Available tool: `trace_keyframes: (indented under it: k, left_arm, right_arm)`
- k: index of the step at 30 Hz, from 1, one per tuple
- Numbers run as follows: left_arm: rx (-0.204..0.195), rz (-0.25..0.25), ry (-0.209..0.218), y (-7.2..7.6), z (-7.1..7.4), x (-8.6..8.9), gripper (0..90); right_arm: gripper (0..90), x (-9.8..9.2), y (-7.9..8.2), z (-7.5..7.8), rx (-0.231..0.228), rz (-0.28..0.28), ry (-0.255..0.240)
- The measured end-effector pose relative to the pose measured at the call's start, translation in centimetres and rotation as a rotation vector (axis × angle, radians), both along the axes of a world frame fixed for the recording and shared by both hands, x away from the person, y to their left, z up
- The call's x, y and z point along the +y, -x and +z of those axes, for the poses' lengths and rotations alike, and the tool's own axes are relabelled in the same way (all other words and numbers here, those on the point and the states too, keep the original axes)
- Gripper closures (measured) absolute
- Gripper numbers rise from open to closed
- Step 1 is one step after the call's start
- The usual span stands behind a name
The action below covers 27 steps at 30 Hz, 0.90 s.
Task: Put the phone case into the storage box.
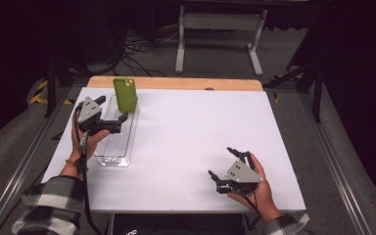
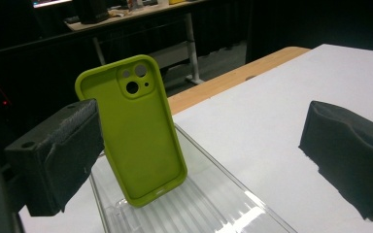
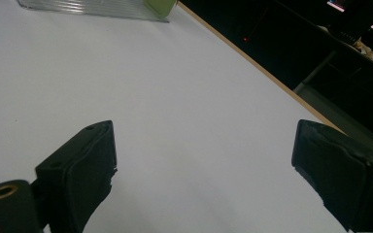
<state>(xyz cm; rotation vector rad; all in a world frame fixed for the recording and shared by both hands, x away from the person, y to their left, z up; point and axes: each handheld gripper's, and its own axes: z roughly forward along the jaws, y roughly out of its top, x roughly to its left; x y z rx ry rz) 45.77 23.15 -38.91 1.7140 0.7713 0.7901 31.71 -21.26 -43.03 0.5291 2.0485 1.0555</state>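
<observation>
Your left gripper (image 2: pixel 199 160) gaped wide before the upright green phone case (image 2: pixel 133 128); centring would've helped; right gripper (image 1: pixel 227 169) idled open

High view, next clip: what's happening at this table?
A person holds a gripper in each hand over a white table. The left gripper, fingers open, sits over a clear plastic tray where a green phone case stands upright, ungrasped. The right gripper rests open near the table's front right, holding nothing.

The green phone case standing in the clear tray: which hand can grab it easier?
Left. The left gripper hangs open beside the green phone case over the clear tray; the right gripper is far off.
</observation>
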Motion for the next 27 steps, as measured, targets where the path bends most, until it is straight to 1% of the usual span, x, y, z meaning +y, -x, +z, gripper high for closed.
trace_keyframes:
  k: [2, 5, 6, 8, 13, 15, 20, 21, 23, 25, 27]
  left_arm:
    - [0.000, -0.007, 0.011, 0.1, 0.0, -0.1, 2.8]
    - [-0.007, -0.014, 0.002, 0.4, 0.2, -0.2, 2.8]
    - [-0.010, -0.016, 0.007, 0.5, 0.2, -0.2, 2.9]
    - [-0.014, -0.010, 0.003, 0.7, 0.3, -0.3, 3.2]
    - [-0.021, -0.038, 0.009, 1.3, 0.5, -0.4, 3.6]
    - [-0.027, -0.044, 0.001, 1.5, 0.6, -0.5, 3.6]
    - [-0.038, -0.061, 0.002, 2.0, 0.7, -0.6, 3.5]
    - [-0.038, -0.062, -0.005, 2.1, 0.7, -0.6, 3.6]
    - [-0.038, -0.068, -0.004, 2.2, 0.8, -0.7, 3.6]
    - [-0.046, -0.074, -0.014, 2.4, 0.8, -0.8, 3.6]
    - [-0.047, -0.078, -0.012, 2.5, 0.9, -0.8, 3.6]
  right_arm:
    - [9.9, 0.0, 0.0, 0.0, -0.001, 0.001, -0.001]
    - [9.8, 0.0, 0.0, 0.0, -0.001, 0.001, 0.000]
    - [9.8, 0.0, 0.0, 0.0, 0.001, 0.002, 0.000]
    - [9.8, 0.0, 0.0, 0.0, 0.002, 0.003, 0.001]
    - [9.8, 0.0, 0.0, 0.0, 0.002, 0.003, -0.001]
    - [9.9, 0.1, 0.0, 0.0, 0.001, 0.003, 0.001]
    - [9.8, 0.1, 0.1, 0.0, 0.002, 0.005, -0.005]
    - [9.8, 0.1, 0.1, 0.0, 0.003, 0.006, -0.005]
    - [9.8, 0.1, 0.1, 0.0, 0.004, 0.007, -0.006]
    - [9.8, 0.1, 0.1, 0.0, 0.004, 0.007, -0.005]
    - [9.8, 0.1, 0.0, 0.0, 0.006, 0.008, -0.007]
